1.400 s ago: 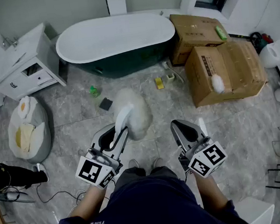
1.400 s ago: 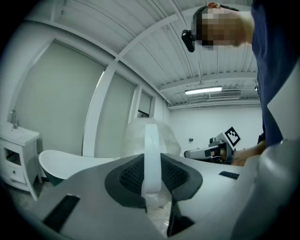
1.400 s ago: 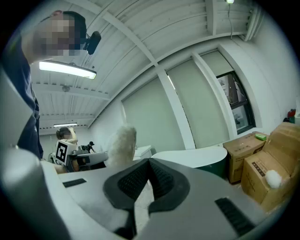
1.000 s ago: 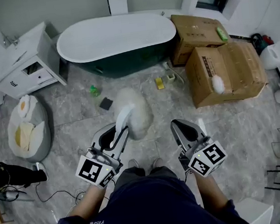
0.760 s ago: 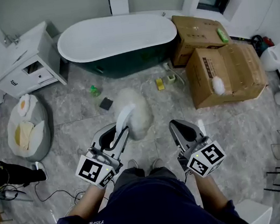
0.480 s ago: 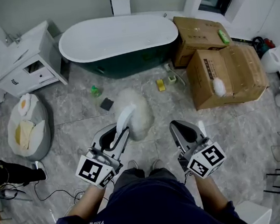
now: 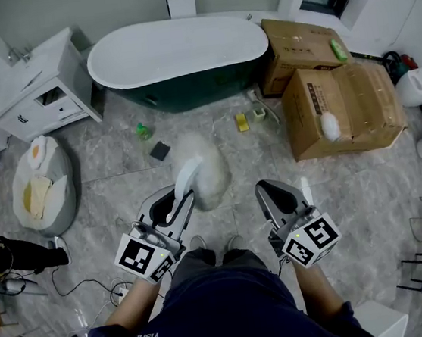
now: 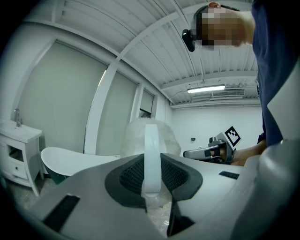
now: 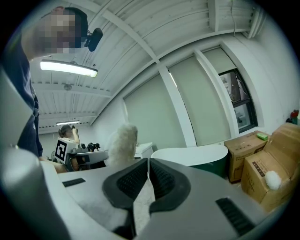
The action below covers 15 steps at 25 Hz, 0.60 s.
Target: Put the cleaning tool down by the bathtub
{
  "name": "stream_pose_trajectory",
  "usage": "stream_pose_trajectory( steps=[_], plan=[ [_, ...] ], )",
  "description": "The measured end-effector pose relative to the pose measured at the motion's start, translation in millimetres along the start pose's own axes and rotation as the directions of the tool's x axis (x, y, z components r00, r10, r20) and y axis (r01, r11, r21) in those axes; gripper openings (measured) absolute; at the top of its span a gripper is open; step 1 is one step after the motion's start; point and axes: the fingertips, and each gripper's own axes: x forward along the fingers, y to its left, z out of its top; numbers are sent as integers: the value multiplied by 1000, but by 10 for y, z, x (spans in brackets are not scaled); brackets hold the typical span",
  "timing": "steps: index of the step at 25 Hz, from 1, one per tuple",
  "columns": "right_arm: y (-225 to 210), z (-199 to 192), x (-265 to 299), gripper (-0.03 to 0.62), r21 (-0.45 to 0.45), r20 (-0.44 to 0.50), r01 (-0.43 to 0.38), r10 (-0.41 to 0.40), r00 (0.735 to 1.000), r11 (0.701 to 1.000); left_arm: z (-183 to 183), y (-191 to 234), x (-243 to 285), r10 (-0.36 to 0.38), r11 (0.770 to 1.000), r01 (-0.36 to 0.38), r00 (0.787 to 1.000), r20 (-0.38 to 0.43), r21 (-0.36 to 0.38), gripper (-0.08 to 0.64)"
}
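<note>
The cleaning tool is a fluffy white duster (image 7: 209,169) with a white plastic handle (image 7: 185,181). My left gripper (image 7: 168,204) is shut on that handle and holds the duster above the grey tiled floor, with the fluffy head pointing away from me. In the left gripper view the handle (image 8: 152,154) stands between the dark pads, with the fluffy head (image 8: 134,138) behind it. The bathtub (image 7: 175,52), white with a dark green base, stands against the far wall, well beyond the duster. My right gripper (image 7: 276,196) hangs beside it, shut with nothing in it (image 9: 148,181).
Two cardboard boxes (image 7: 341,106) (image 7: 298,39) stand right of the tub. A white vanity cabinet (image 7: 37,90) is at its left. A green bottle (image 7: 143,131), a black pad (image 7: 160,151) and a yellow item (image 7: 241,123) lie on the floor before the tub. A grey bag (image 7: 38,189) lies at the left.
The head view has drifted slightly. Both grippers and the duster keep the same places, and the left gripper's hold on the handle is unchanged.
</note>
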Motion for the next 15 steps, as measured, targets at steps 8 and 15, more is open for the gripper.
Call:
stream_pose_trajectory(
  steps=[8,15],
  plan=[
    [-181,-12,-312,3,-5,7,-21,21,1000,1000,-47,-343,143,20,1000,-20,1000,8,2,100],
    [-414,-14,-590,3,-2,19,-27,27,999,1000,-60,-625,284,36,999,-36,999,10,15,100]
  ],
)
